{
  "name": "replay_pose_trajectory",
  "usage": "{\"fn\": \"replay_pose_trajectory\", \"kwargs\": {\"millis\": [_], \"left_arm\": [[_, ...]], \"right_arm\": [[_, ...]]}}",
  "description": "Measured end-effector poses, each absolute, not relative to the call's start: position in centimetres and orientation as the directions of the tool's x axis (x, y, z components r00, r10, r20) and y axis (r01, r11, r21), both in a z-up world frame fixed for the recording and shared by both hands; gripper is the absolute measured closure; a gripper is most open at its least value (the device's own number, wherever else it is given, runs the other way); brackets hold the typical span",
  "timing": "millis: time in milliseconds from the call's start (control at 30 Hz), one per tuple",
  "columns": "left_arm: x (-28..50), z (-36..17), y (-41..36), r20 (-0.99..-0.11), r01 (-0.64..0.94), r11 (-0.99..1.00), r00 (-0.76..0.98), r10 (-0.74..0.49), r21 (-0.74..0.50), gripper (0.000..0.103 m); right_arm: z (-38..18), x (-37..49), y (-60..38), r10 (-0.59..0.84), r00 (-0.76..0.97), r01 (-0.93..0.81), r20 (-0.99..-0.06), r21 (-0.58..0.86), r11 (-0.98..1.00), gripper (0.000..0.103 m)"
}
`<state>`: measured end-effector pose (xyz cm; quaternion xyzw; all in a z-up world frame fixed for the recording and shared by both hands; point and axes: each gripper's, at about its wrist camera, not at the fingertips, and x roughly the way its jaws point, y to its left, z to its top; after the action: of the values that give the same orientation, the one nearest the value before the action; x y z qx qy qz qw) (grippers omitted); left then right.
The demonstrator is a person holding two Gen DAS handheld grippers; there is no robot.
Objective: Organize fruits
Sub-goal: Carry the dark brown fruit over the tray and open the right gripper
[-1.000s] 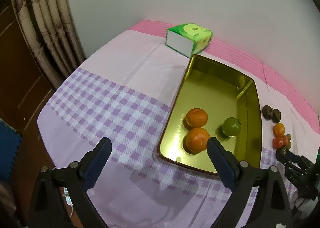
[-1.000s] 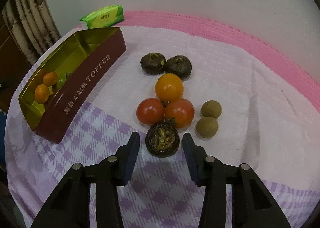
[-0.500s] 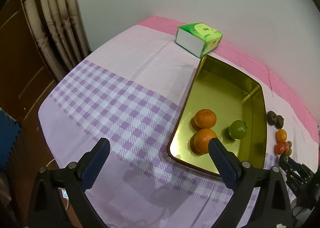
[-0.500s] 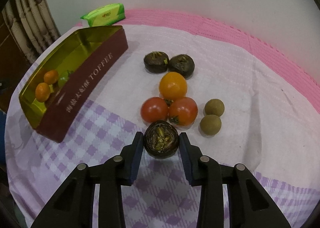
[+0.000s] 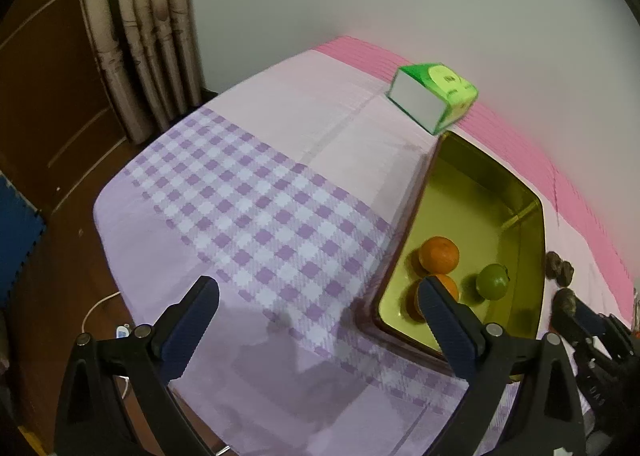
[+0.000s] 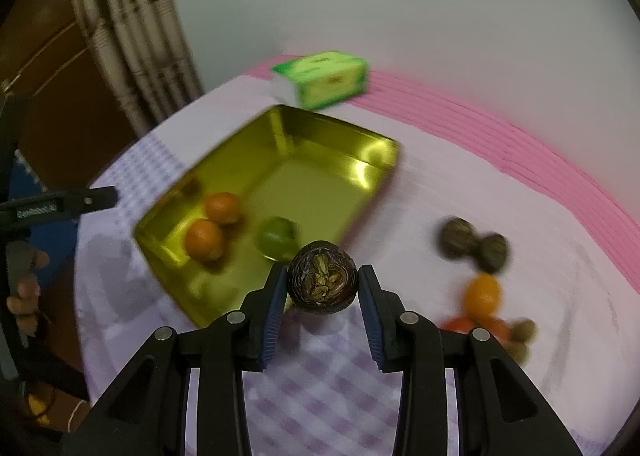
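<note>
Gripping a dark water chestnut [image 6: 322, 282], the right gripper [image 6: 323, 288] hangs over the gold tin's [image 6: 348, 154] near corner. Two tangerines [image 6: 204, 239] and a green fruit [image 6: 277, 238] lie inside; the left gripper [image 5: 318, 314] gapes empty.

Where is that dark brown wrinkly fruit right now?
In the right wrist view, the dark brown fruit is clamped in the right gripper, near the gold tin, beside the green fruit.

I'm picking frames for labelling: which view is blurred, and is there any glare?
Right wrist view: background motion-smeared, yet the dark fruit in the right gripper stays sharp; glare on the gold tin's far corner. Left wrist view: mostly sharp, tissue box slightly soft, fisheye bending.
</note>
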<state>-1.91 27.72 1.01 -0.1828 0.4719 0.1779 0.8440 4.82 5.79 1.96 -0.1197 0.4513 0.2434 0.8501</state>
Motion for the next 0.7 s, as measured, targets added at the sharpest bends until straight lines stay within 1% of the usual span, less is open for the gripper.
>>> {"fn": "replay_pose_trajectory", "kwargs": {"millis": [233,367,700], "left_arm": [[-2.6,0.9,29.6,-0.866,-0.527,0.834,0.482,0.134,-0.165,0.004],[-2.6,0.8,29.6,-0.867,-0.525,0.834,0.483,0.127,-0.170,0.004],[-2.5,0.4,29.6,-0.872,-0.524,0.834,0.475,0.120,-0.170,0.004]], "right_arm": [[-0.5,5.0,9.9,0.299,0.410,-0.581,-0.862,0.006,0.814,0.066],[-2.0,5.5,11.0,0.277,0.378,-0.589,-0.883,0.002,0.808,0.066],[-3.6,6.1,11.6,0.245,0.350,-0.583,-0.904,-0.006,0.813,0.066]]}}
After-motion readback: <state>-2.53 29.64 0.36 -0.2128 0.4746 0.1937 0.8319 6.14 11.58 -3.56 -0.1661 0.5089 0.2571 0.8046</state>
